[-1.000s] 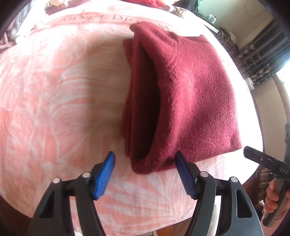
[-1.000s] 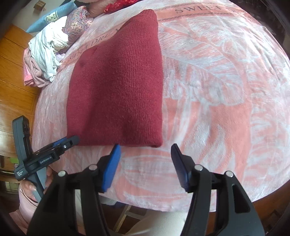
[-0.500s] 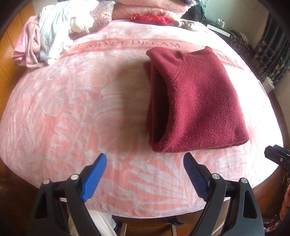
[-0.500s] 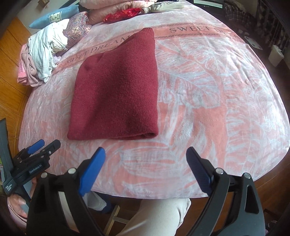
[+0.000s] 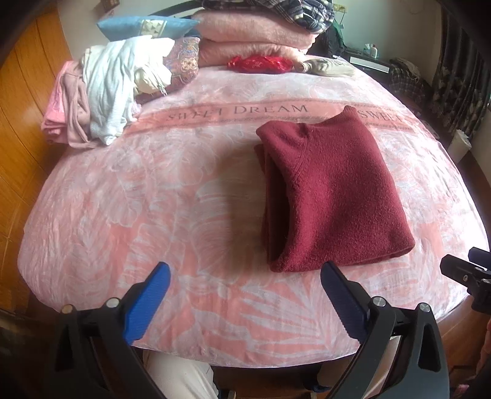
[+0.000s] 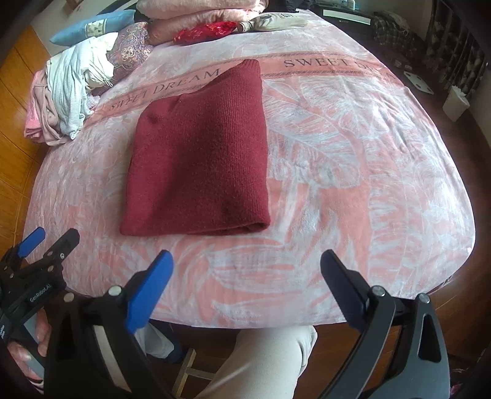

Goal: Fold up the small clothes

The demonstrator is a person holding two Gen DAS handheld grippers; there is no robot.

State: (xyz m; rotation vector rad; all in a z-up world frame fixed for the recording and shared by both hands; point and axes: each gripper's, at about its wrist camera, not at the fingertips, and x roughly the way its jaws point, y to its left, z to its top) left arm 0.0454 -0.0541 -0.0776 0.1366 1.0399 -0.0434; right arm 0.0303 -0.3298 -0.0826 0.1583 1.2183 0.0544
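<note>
A dark red knit sweater point(image 5: 334, 196) lies folded into a neat rectangle on the pink "Sweet Dream" bedspread point(image 5: 153, 199); it also shows in the right wrist view point(image 6: 199, 159). My left gripper point(image 5: 244, 273) is open and empty, above the bed's near edge, just short of the sweater's near left corner. My right gripper point(image 6: 247, 261) is open and empty, a little short of the sweater's near right corner. Each gripper shows at the edge of the other's view: the right gripper point(image 5: 469, 276) and the left gripper point(image 6: 40, 245).
A pile of loose white and pink clothes point(image 5: 101, 92) sits at the far left of the bed. Folded pink blankets point(image 5: 254, 43), a blue pillow point(image 5: 144, 26) and a red item point(image 5: 260, 63) lie at the back. A wooden wall point(image 5: 24, 122) stands left.
Both grippers have pulled back from the sweater toward the near bed edge and opened wider. The folded sweater stays in place.
</note>
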